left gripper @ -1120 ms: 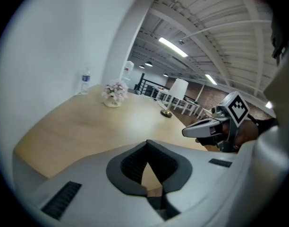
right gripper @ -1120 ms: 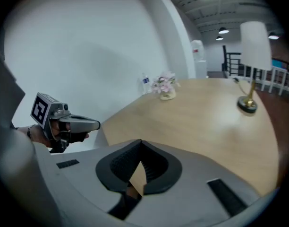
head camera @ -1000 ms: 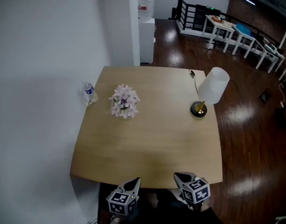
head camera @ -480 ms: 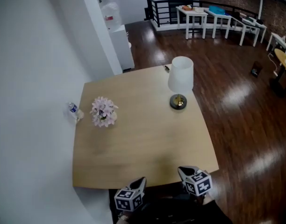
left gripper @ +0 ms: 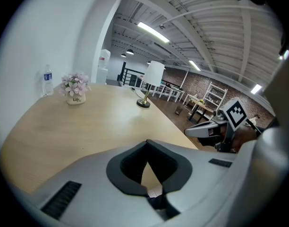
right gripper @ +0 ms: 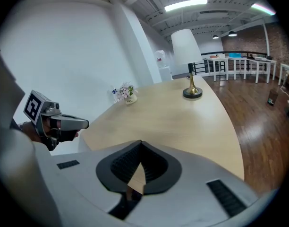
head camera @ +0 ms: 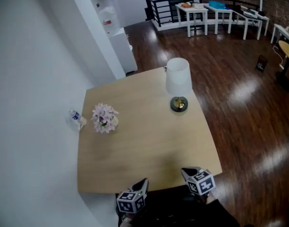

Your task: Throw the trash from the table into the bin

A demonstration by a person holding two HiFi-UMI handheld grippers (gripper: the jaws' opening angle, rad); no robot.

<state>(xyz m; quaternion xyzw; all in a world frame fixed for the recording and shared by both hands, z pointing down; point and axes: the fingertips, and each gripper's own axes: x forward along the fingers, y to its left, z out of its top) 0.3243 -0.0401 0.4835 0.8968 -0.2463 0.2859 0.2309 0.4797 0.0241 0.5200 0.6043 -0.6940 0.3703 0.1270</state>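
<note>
A small clear water bottle (head camera: pixel 76 117) with a blue cap stands at the table's far left edge, against the white wall. It also shows as the bottle (left gripper: pixel 48 79) in the left gripper view and the bottle (right gripper: pixel 115 92) in the right gripper view. My left gripper (head camera: pixel 142 181) and right gripper (head camera: pixel 184 172) hover side by side at the near edge of the wooden table (head camera: pixel 149 150), far from the bottle. Both point toward the tabletop. Each has its jaws shut with nothing between them, as the left gripper (left gripper: pixel 147 144) and the right gripper (right gripper: pixel 140 143) show in their own views. No bin is in view.
A small pot of pink flowers (head camera: pixel 104 117) stands next to the bottle. A lamp with a white shade (head camera: pixel 178 85) stands at the table's far right. To the right is dark wooden floor (head camera: pixel 248 122), with white tables (head camera: pixel 215 13) and a water dispenser (head camera: pixel 117 39) further back.
The head view has swung, so the table now lies further left and turned in the picture. Both grippers stay low at the near edge, shifted slightly right, jaws unchanged.
</note>
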